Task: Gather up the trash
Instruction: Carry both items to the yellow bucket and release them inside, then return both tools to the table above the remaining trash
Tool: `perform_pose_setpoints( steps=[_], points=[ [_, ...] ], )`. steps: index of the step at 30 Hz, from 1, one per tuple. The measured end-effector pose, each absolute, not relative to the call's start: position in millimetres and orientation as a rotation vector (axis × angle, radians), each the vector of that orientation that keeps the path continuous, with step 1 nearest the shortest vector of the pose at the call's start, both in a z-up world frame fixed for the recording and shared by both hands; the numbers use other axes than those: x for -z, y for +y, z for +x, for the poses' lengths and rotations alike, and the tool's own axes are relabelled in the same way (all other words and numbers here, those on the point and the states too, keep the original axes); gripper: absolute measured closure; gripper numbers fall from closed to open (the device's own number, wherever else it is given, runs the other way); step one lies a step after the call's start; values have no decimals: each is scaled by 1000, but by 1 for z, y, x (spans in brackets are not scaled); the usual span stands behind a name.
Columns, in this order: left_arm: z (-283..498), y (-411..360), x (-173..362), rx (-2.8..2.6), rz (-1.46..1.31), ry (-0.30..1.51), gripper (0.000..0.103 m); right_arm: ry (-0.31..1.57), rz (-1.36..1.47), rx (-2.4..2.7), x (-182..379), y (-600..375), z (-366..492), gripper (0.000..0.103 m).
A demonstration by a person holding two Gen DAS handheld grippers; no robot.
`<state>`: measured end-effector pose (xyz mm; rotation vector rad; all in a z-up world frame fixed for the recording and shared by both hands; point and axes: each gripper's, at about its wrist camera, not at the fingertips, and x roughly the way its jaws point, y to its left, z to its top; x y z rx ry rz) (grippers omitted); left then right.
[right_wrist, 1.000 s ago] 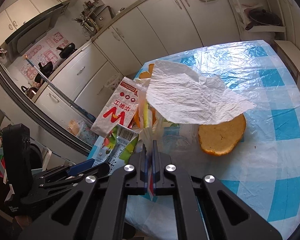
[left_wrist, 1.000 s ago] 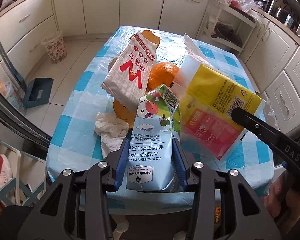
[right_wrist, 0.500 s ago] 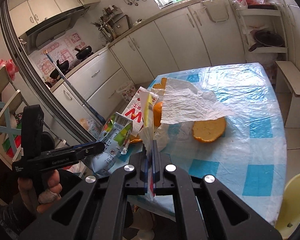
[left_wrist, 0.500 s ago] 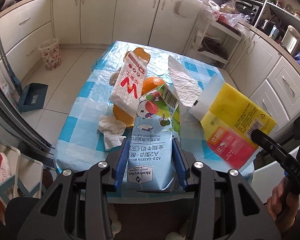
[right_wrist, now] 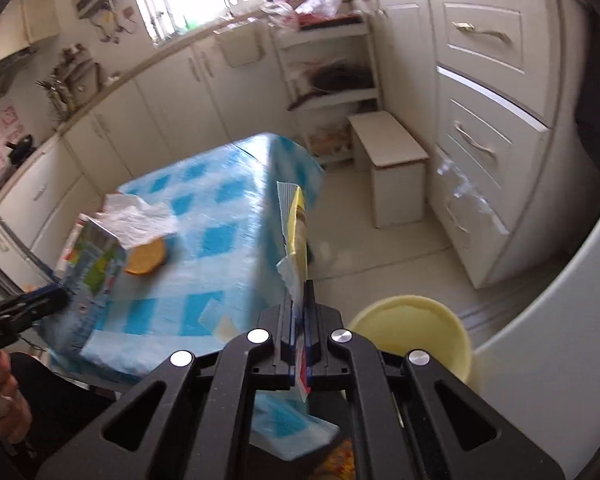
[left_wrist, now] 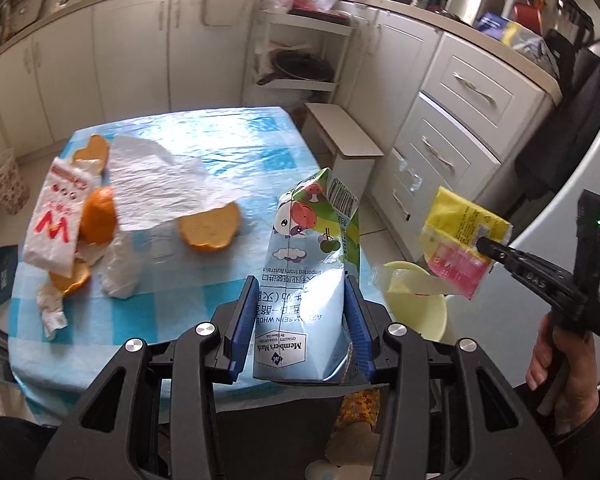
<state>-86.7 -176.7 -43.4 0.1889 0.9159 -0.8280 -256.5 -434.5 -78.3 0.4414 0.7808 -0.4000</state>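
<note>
My left gripper [left_wrist: 300,312] is shut on a blue and green milk carton [left_wrist: 312,272], held upright above the table's near right corner. My right gripper [right_wrist: 299,320] is shut on a yellow and red wrapper [right_wrist: 296,224]; in the left wrist view this wrapper [left_wrist: 460,240] hangs off the table, above a pale yellow bin [left_wrist: 416,304]. The bin also shows in the right wrist view [right_wrist: 416,332] just right of the gripper. On the blue checked table [left_wrist: 228,152] lie orange peels [left_wrist: 210,226], a white plastic sheet [left_wrist: 156,184], a red and white bag [left_wrist: 56,220] and a crumpled tissue [left_wrist: 52,312].
A white stool [left_wrist: 348,140] stands past the table's far right corner. White drawers [left_wrist: 452,140] line the right wall and cabinets [left_wrist: 132,48] the back wall. A patterned basket [left_wrist: 8,184] sits on the floor at the left.
Both grippers have swung right and away from the table with their loads. The wrapper now hangs over the yellow bin, and the carton has moved to the table's right corner.
</note>
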Motion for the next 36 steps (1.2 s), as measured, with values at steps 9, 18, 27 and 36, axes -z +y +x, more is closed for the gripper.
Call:
perform_pose_setpoints(
  steps=[9, 18, 27, 36],
  points=[
    [-131, -266, 65, 914, 308, 922, 62, 1156, 484, 486, 183, -499, -234, 82],
    [-151, -319, 99, 941, 385, 955, 62, 837, 596, 582, 139, -529, -270, 46],
    [-190, -404, 144, 1014, 462, 1011, 62, 657, 370, 778, 86, -525, -283, 32],
    [-196, -458, 183, 994, 490, 1066, 52, 657, 344, 835, 79, -542, -286, 28]
  ],
)
